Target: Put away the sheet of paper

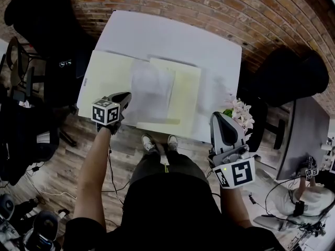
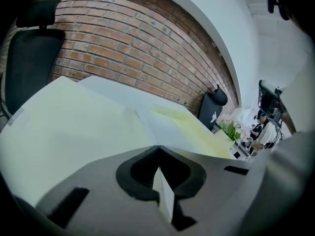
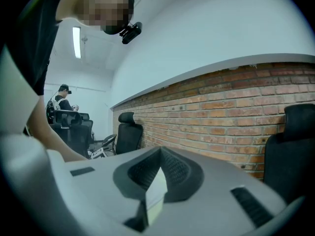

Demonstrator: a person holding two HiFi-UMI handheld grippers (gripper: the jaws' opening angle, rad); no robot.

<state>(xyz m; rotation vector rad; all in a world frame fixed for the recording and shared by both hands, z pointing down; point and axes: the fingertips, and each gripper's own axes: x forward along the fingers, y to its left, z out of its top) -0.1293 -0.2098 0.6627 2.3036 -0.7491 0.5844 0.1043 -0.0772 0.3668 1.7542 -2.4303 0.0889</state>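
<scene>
Near left on the worktop point(image 1: 209, 51), closed left tongs point(image 1: 124, 97) touch the sheet of paper point(image 1: 152, 90); right tongs point(image 1: 220, 119) closed, empty. Thin edge may slip.

A black short-sleeved top point(image 1: 172, 213) above dark trousers point(image 1: 155, 163) and pale sneakers point(image 1: 149, 143). Flanking the top, the grey moulded left gripper point(image 1: 124, 98) and right gripper point(image 1: 222, 120) each carry a white cube point(image 1: 106, 112) with black square markers.

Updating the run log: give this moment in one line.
sheet of paper: on table | left gripper: shut, at its edge | right gripper: shut, near flowers
</scene>
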